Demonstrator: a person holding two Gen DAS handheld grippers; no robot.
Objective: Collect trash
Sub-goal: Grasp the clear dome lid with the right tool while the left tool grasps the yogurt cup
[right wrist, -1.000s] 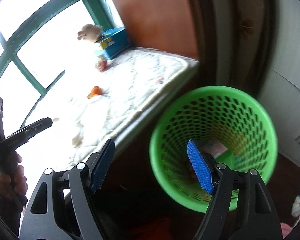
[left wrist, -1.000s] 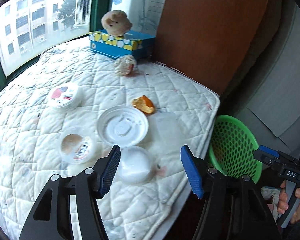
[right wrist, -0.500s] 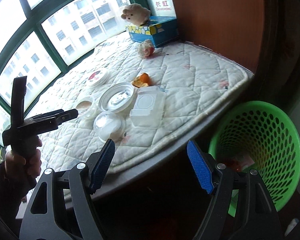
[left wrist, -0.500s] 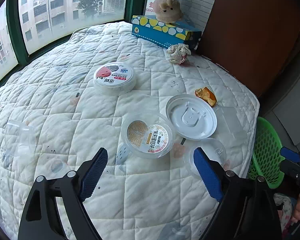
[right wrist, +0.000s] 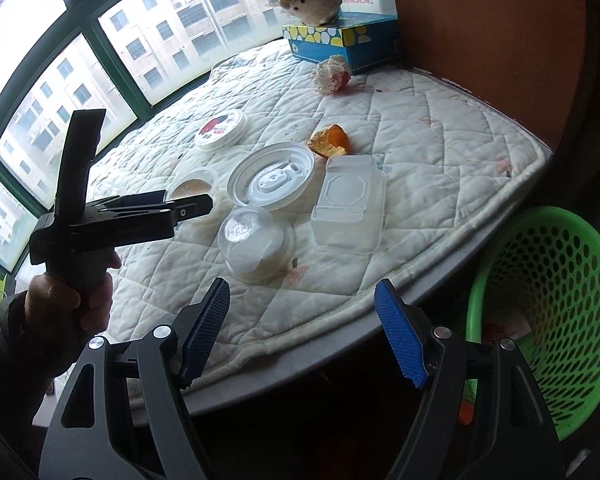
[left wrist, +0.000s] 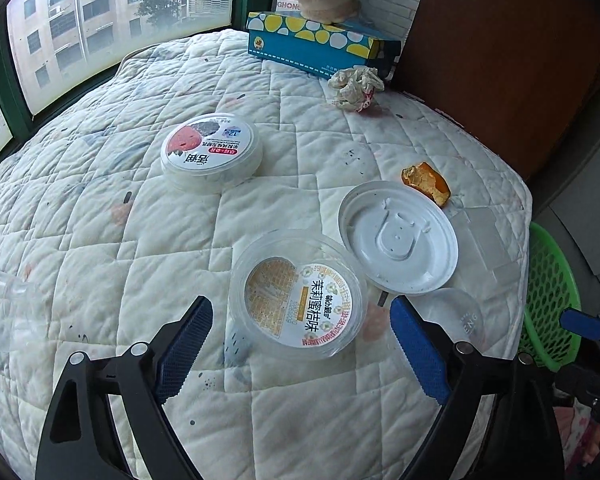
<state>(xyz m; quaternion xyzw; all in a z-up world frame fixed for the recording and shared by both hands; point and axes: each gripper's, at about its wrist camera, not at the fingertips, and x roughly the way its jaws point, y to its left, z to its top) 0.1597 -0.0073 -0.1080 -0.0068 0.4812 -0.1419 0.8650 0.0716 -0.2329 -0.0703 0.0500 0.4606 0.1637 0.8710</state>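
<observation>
Most trash remains on our quilt (left wrist: 100, 220): cups (left wrist: 298, 296), lids (left wrist: 398, 238), peel (left wrist: 426, 178). Both grippers (left wrist: 300, 340) (right wrist: 300, 328) gape wide, empty (basket (right wrist: 556, 320) holds only scraps, we judge).

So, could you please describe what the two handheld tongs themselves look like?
Both the left tongs and right tongs have black skeletal arms with triangular cut-outs, silver pivot screws and blue ribbed pads. The left hand grips a black pistol handle; its sleeve is dark.

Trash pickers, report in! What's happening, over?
Left gripper open over yogurt cup. Right gripper open, empty, near basket. Nothing blocking.
</observation>
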